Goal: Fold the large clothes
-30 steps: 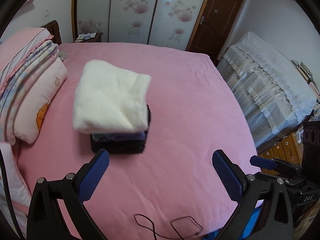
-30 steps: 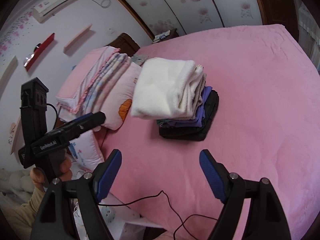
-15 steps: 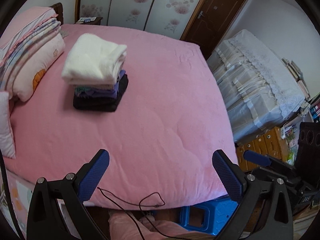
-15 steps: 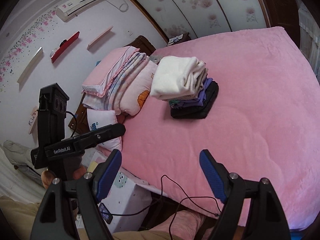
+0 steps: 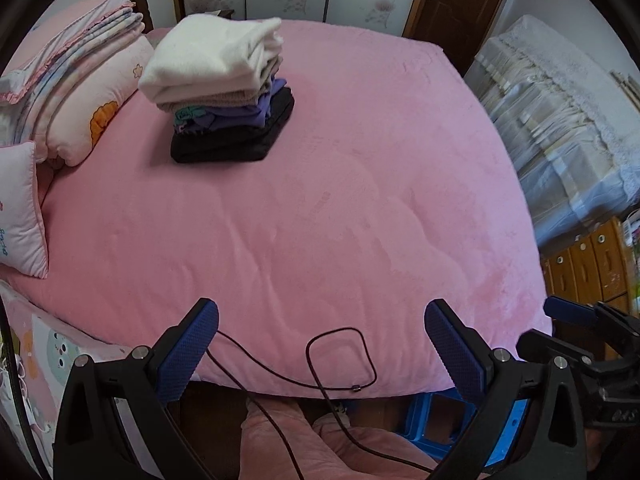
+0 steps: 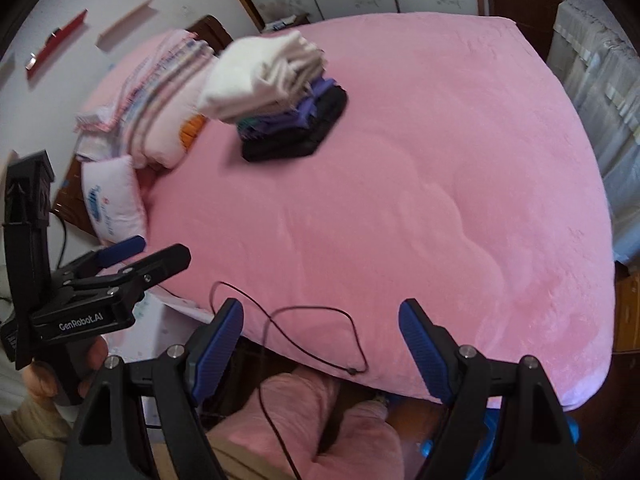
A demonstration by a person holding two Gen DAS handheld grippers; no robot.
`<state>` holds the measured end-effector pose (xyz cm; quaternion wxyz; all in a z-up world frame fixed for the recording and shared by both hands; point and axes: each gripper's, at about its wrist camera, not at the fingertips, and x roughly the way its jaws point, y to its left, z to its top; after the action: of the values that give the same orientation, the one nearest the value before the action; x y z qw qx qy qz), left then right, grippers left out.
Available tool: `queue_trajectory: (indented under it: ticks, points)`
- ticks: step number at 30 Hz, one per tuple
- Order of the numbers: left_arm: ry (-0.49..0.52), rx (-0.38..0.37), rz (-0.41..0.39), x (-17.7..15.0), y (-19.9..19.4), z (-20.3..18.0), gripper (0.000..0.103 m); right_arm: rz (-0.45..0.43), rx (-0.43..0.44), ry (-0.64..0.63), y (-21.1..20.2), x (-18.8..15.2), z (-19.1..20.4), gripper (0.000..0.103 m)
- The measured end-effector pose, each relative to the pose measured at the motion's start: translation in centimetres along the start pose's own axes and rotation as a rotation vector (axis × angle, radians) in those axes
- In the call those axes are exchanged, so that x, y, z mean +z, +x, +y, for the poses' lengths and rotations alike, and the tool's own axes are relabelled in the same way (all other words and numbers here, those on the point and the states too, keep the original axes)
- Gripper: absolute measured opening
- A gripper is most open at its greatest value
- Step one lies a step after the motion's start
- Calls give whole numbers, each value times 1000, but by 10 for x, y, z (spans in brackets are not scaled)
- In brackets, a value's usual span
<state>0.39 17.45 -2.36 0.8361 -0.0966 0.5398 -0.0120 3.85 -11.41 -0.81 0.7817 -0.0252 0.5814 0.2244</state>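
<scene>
A stack of folded clothes sits on the pink bed (image 5: 340, 200) near the pillows: a white folded garment (image 5: 216, 56) on top, purple layers (image 5: 236, 116) under it, a black garment (image 5: 228, 142) at the bottom. The stack also shows in the right wrist view (image 6: 280, 92). My left gripper (image 5: 320, 352) is open and empty, held off the bed's near edge. My right gripper (image 6: 320, 348) is open and empty, also off the near edge. The left gripper shows in the right wrist view (image 6: 120, 264).
Pillows and folded bedding (image 5: 76, 80) lie left of the stack. A small pillow (image 5: 20, 208) sits at the bed's left edge. A thin black cable (image 5: 320, 360) loops over the near edge. A covered piece of furniture (image 5: 560, 120) and wooden drawers (image 5: 588, 264) stand at the right.
Both grippers have pulled back from the stack to beyond the bed's near edge. The stack stays on the bed. Both grippers stay open.
</scene>
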Motion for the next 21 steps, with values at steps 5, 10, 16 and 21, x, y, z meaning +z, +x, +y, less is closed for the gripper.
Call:
queue_trajectory:
  ticks: [5,10,16,21]
  points:
    - [31,27,-15,-8,24,-11,102,0,-31,33,18,-11,-16,81]
    - [39,54,-17,-9,51,-20,102,-22,-132,88,44,-18,-33,81]
    - [15,46,-13,-7,74,-22,102,-52,-172,118,62,-19,-34,81]
    - [-1,61,10,-3,97,-21,102,-71,-242,111,77,-14,-37,81]
